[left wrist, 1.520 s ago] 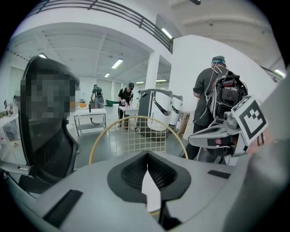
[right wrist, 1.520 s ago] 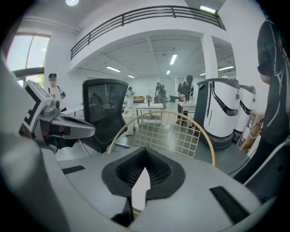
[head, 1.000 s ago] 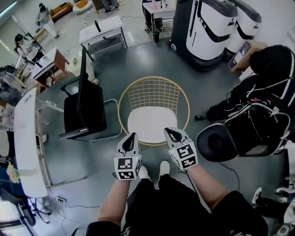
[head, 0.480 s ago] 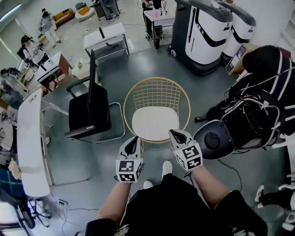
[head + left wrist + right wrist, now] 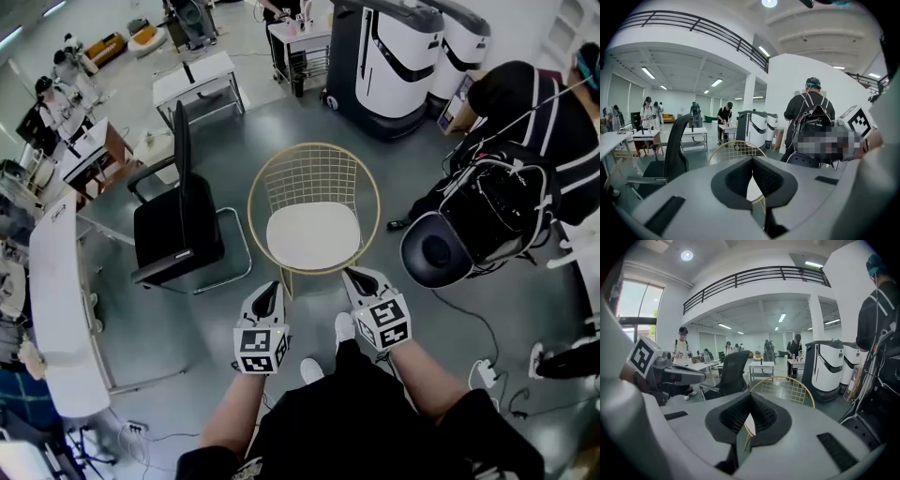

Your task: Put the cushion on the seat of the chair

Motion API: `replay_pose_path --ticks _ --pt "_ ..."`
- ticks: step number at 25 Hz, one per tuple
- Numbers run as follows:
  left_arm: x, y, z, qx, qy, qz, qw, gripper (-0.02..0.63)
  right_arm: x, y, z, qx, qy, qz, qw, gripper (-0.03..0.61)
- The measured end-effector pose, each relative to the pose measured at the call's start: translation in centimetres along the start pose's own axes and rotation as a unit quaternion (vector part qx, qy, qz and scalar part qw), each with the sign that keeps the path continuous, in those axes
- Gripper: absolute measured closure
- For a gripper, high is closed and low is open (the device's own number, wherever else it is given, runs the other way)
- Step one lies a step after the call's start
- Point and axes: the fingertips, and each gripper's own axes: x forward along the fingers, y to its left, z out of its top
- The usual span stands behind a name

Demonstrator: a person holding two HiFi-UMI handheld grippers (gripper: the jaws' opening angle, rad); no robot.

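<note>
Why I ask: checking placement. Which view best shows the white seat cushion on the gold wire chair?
The head view: it looks down on the whole white seat cushion, lying on the seat of the gold wire chair. Each gripper view shows only a white sliver of it past its shut jaws.

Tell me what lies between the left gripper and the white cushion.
Head view: only the chair's gold front rim and a strip of grey floor lie between left gripper and cushion.

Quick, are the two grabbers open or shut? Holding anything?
Left gripper: shut, holding nothing.
Right gripper: shut, holding nothing.
</note>
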Motion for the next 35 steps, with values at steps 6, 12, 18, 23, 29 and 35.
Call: replay_pose_path --ticks 6,12,18,23,29,35 --pt "-2.6 -0.3 -1.5 0.001 0.004 -0.018 0.9998 0.597 -2.3 3.2 -0.6 0.004 -0.004 -0.011 1.0 0.566" --pt "-4.1 -1.7 -2.4 0.002 -0.003 -0.036 0.9993 0.597 -4.0 5.0 -1.8 0.003 -0.006 -0.015 1.0 0.566" --pt "-5.1 -2.4 -2.7 0.006 -0.003 -0.042 0.9991 0.597 -4.9 5.7 -2.1 0.004 -0.008 -0.019 1.0 0.566" --pt "-5.3 -2.8 -2.7 0.004 -0.006 -0.039 0.9992 0.597 -5.2 5.6 -2.5 0.001 -0.006 -0.014 1.0 0.566" --pt "-5.1 -2.7 -2.5 0.004 -0.007 -0.036 0.9993 0.597 -4.9 5.7 -2.3 0.0 -0.006 -0.009 1.0 0.567" --pt "-5.2 -3.0 -2.8 0.006 -0.004 -0.041 0.9991 0.597 -4.9 5.9 -2.7 0.002 -0.003 -0.008 1.0 0.566"
